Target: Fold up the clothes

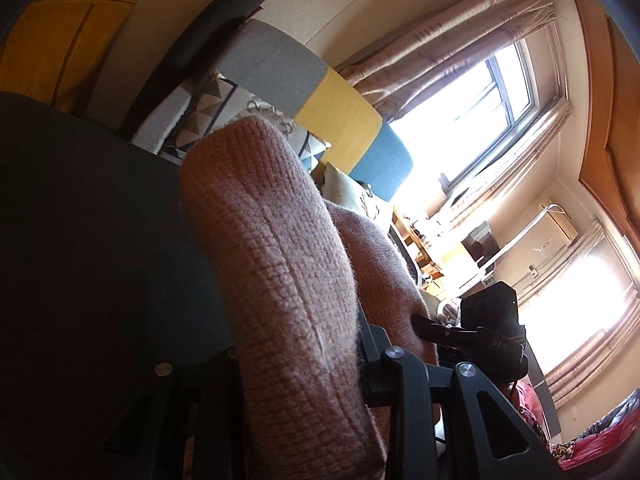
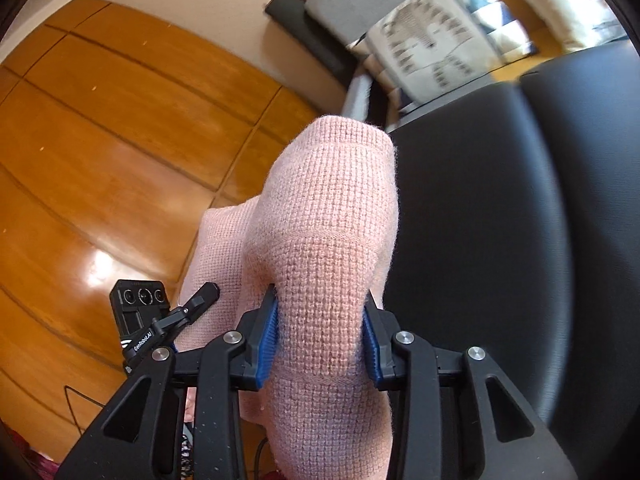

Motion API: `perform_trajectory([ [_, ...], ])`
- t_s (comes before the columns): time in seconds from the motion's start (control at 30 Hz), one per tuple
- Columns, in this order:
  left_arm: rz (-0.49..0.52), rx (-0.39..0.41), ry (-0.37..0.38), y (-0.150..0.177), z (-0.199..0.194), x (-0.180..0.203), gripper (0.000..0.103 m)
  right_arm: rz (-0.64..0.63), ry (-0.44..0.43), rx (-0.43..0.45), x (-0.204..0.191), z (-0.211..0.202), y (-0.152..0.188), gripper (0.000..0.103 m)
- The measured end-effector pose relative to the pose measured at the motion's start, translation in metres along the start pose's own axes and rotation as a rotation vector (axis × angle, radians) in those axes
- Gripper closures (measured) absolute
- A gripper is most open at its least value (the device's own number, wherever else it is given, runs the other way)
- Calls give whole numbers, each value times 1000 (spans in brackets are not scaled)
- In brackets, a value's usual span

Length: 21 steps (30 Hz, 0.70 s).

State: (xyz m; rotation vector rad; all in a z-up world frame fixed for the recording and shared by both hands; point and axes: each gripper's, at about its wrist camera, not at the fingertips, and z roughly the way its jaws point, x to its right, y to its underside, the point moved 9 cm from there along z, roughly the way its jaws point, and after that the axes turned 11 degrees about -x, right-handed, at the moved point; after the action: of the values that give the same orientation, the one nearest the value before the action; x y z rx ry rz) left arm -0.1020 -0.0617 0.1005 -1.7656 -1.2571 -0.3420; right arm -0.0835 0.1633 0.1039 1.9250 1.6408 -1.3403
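My right claw (image 2: 320, 336) is closed on the pink waffle-knit sweater (image 2: 332, 216); its two blue ribbed pads (image 2: 269, 340) press into a thick bundle of the knit from either side, so the gap between them is only as wide as the bunched fabric. The garment rises forward out of that grip in a rounded hump, and a second layer of it hangs to the left of the hump, over the glossy orange wooden floor (image 2: 112, 152). To the right of the sweater lies a wide black leather-like padded surface (image 2: 500, 220), and the knit overlaps its left edge in my right view; I cannot tell if it rests on it there or is lifted clear.

My left claw (image 1: 304, 360) also grips the same sweater: a thick roll of knit runs up between its black fingers, filling the space between them, with another fold behind it to the right. The black padded surface sits to the left of the fabric in this view.

In the right view my left claw shows at lower left, just beside the hanging layer of the sweater.

Beyond the sweater stand a patterned white and grey cushion (image 2: 432, 48) and a sofa back in grey, yellow and blue panels (image 1: 332, 108). Pale pink curtains (image 1: 452, 60) frame a bright window (image 1: 476, 120).
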Motion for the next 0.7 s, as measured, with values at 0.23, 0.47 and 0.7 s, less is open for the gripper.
perform_trajectory([
  [0.23,-101,157,-122,4,-88,-67,73,-99,-63,-153,-66,88,-18,65],
  [0.47,-219,325,-248,17,-179,-150,73,-217,-94,-331,-150,217,-32,65],
  [0.7,-315,464,-385,5,-246,-243,73,-296,-93,-490,-222,357,-41,65],
])
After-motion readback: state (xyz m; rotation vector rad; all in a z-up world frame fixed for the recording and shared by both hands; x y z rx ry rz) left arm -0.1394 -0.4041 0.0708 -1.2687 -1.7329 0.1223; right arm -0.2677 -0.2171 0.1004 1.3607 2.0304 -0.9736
